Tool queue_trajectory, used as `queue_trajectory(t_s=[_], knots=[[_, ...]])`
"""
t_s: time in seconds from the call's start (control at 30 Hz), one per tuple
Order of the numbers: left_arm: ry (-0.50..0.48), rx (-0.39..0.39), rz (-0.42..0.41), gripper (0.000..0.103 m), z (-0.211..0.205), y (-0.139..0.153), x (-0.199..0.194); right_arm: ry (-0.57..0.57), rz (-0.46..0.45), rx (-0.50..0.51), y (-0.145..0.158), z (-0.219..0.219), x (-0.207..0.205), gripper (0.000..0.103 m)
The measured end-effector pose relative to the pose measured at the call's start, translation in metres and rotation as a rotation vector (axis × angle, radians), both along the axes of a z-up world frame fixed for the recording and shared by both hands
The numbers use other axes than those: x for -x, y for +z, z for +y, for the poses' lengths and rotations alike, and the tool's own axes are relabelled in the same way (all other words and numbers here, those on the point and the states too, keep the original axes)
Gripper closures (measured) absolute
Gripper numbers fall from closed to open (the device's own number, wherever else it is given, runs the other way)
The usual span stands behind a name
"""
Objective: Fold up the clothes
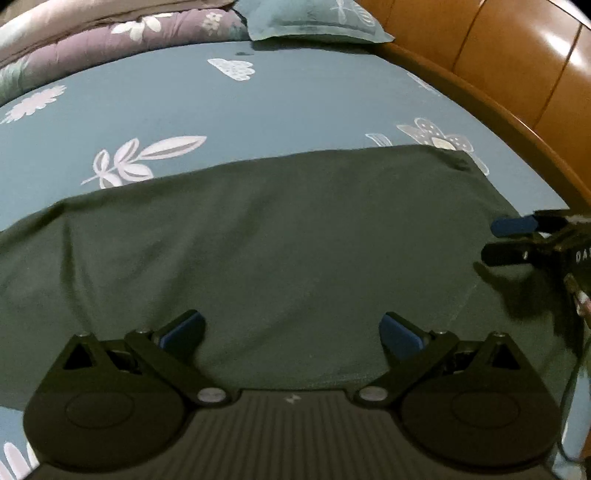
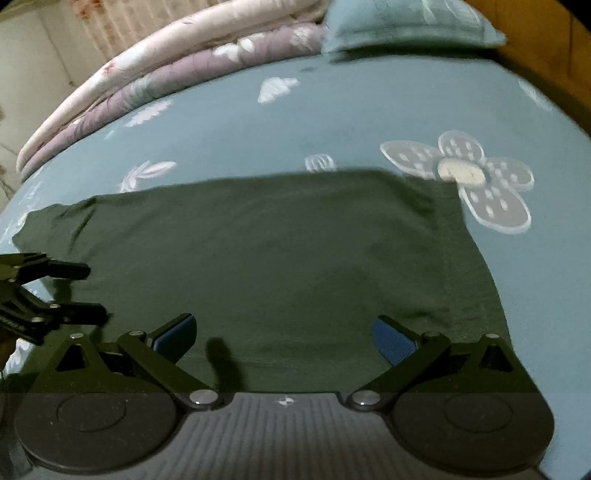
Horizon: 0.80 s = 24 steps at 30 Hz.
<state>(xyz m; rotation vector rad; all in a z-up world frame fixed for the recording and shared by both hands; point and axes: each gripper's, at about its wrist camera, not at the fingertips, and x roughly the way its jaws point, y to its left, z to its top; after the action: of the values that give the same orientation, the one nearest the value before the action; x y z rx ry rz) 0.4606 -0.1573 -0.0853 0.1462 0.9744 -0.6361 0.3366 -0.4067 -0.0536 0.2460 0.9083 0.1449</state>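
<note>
A dark green garment [image 1: 273, 236] lies flat on the blue floral bed sheet [image 1: 280, 99], its far edge straight. It also shows in the right wrist view [image 2: 280, 243]. My left gripper [image 1: 291, 332] is open and empty, just above the garment's near part. My right gripper [image 2: 284, 332] is open and empty too, over the garment's near right part. The right gripper also shows at the right edge of the left wrist view [image 1: 506, 240], and the left gripper at the left edge of the right wrist view [image 2: 92, 291].
Folded purple and pink quilts [image 1: 110, 33] and a blue pillow [image 1: 314, 18] lie at the far side of the bed. A brown wooden bed frame [image 1: 517, 74] runs along the right. The sheet [image 2: 332, 110] lies bare beyond the garment.
</note>
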Motion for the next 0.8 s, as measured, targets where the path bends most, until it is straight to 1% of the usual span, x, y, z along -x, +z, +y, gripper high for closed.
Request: queue_trajectory(t_s=[0.1,0.2,0.37,0.53,0.6,0.67,0.73,0.8], knots=[[-0.022,-0.005,0.013,0.001,0.001,0.000,-0.002,0.014,0.011,-0.033,0.001,-0.006,0.001,0.000],[-0.013,0.006,0.030,0.001,0.003,0.001,-0.005,0.006,0.019,-0.046,0.001,-0.007,0.001,0.000],[-0.011,0.027,0.034,0.001,0.006,0.000,-0.006,0.030,0.036,-0.018,0.001,-0.003,-0.001,0.000],[-0.047,-0.015,0.023,0.001,0.001,0.002,-0.003,0.054,0.037,0.016,0.002,0.001,-0.002,0.000],[-0.040,-0.018,0.030,0.001,-0.001,0.005,-0.004,0.064,0.038,0.025,0.002,0.002,-0.002,0.000],[-0.045,-0.005,0.028,0.002,-0.006,0.013,-0.001,0.070,0.041,0.027,0.002,0.002,-0.003,0.000],[-0.078,0.016,-0.007,0.002,-0.014,0.025,0.008,0.072,0.045,0.023,0.003,0.001,-0.003,0.000],[-0.131,0.043,-0.042,0.002,-0.026,0.038,0.020,0.074,0.049,0.019,0.004,0.000,-0.004,0.000]])
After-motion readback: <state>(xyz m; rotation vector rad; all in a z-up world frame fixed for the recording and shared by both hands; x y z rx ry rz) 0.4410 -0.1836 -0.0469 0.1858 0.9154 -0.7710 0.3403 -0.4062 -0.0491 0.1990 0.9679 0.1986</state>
